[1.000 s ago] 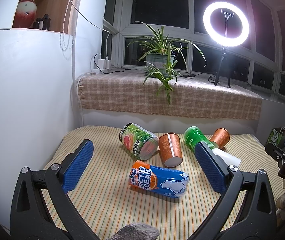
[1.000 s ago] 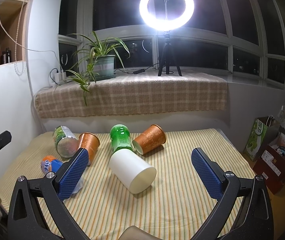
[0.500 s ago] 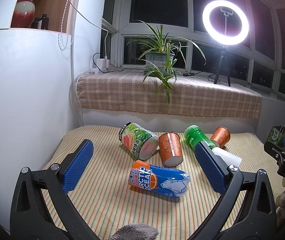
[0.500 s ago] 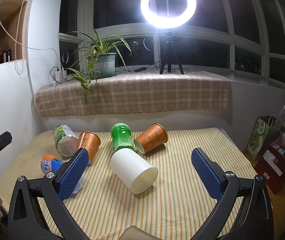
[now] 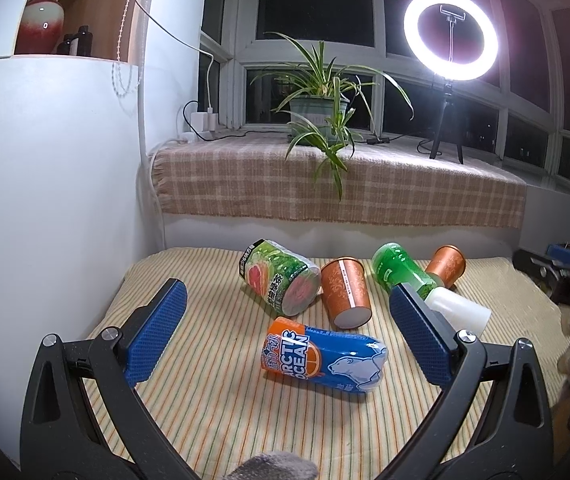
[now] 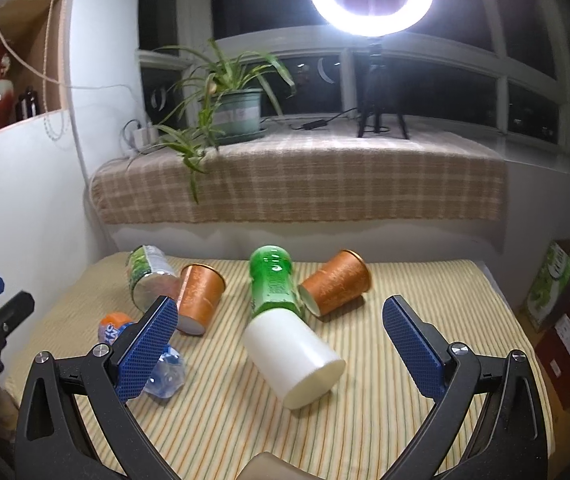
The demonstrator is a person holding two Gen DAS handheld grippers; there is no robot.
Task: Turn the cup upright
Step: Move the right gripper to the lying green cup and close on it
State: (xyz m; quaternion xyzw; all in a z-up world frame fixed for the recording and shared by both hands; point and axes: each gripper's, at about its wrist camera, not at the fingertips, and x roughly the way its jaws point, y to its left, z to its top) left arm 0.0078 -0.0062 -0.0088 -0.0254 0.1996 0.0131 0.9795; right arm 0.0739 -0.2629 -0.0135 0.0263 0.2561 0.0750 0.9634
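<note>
A table under a yellow striped cloth [image 5: 213, 408] [image 6: 385, 420] carried everything, all of it lying on its side. The left gripper [image 5: 285, 338] hung above the near edge with its blue pads far apart and nothing between them; the right gripper [image 6: 281, 344] was likewise spread wide and held nothing. The blue and orange Arctic Ocean bottle [image 5: 325, 356] [image 6: 117, 326] lay nearest the left gripper. Behind it lay the green-labelled tea bottle [image 5: 281, 276] [image 6: 147, 276], touching an orange paper cup [image 5: 345, 292] [image 6: 199, 298] whose white base faced the cameras. The white cup [image 6: 293, 356] [image 5: 459, 310] lay on its side in the middle of the table, between the right gripper's pads in that view, with its far end against the green bottle [image 6: 273, 280] [image 5: 399, 268]. A second orange paper cup [image 6: 335, 286] [image 5: 447, 264] lay just beside the green bottle, toward the back.
</note>
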